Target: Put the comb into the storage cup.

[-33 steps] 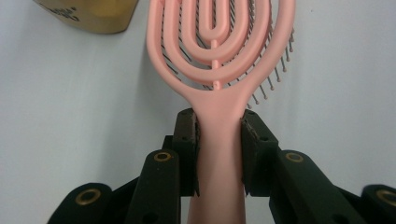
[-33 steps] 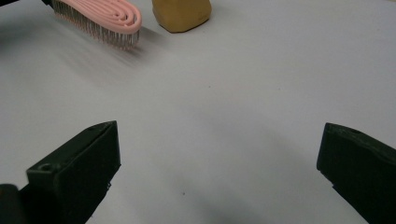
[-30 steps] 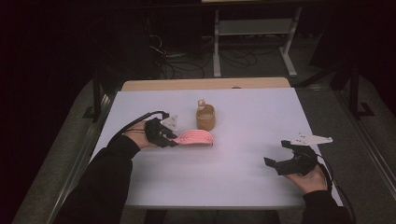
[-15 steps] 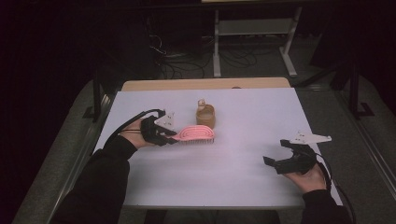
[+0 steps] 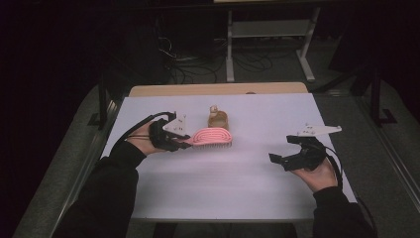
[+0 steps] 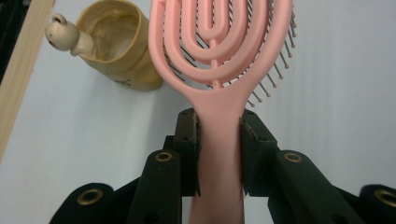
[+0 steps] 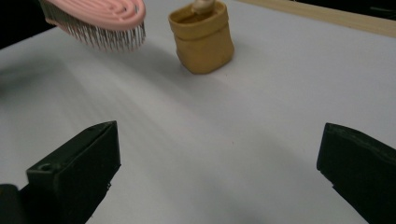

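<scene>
White table: left gripper pinches the light, stiff pink hairbrush by its handle beside the cup; right gripper stands spread, empty.

Two black two-jaw grippers are seen: the left gripper and the right gripper, each topped by a pale grey three-cornered plate and trailed by a black cable looping back along the wrist. Long black sleeves are worn on both forearms. In the left gripper view, brass-coloured ringed holes are set into the matte black linkage arms, and small screw holes are visible on the flat rectangular jaw blocks.
</scene>
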A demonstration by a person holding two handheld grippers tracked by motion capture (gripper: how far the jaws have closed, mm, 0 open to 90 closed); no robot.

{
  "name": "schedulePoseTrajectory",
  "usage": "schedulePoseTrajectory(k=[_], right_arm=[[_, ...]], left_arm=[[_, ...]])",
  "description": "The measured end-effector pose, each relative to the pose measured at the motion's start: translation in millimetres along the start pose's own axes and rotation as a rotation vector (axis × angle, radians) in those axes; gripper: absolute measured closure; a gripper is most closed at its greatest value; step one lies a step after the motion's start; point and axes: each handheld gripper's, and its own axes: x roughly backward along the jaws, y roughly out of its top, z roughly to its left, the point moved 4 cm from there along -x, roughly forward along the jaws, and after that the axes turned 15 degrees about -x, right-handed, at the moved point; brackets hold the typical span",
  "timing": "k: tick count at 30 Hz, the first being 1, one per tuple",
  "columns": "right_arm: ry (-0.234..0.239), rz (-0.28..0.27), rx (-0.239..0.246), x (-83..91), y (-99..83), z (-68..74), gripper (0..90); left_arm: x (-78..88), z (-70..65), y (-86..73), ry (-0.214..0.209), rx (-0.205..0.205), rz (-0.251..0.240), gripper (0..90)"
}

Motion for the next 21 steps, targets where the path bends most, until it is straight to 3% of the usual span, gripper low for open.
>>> schedulePoseTrajectory(k=[10, 21], right_arm=[[0.027, 0.003, -0.014, -4.0, 37.7, 15.9, 0.0], [0.058, 0.004, -0.006, -7.2, 56.6, 28.5, 0.0]], left_arm=[[7.9, 2.7, 7.5, 0.024, -0.015, -0.007, 72.0], [16.8, 9.3, 25.4, 0.064, -0.054, -0.018, 72.1]])
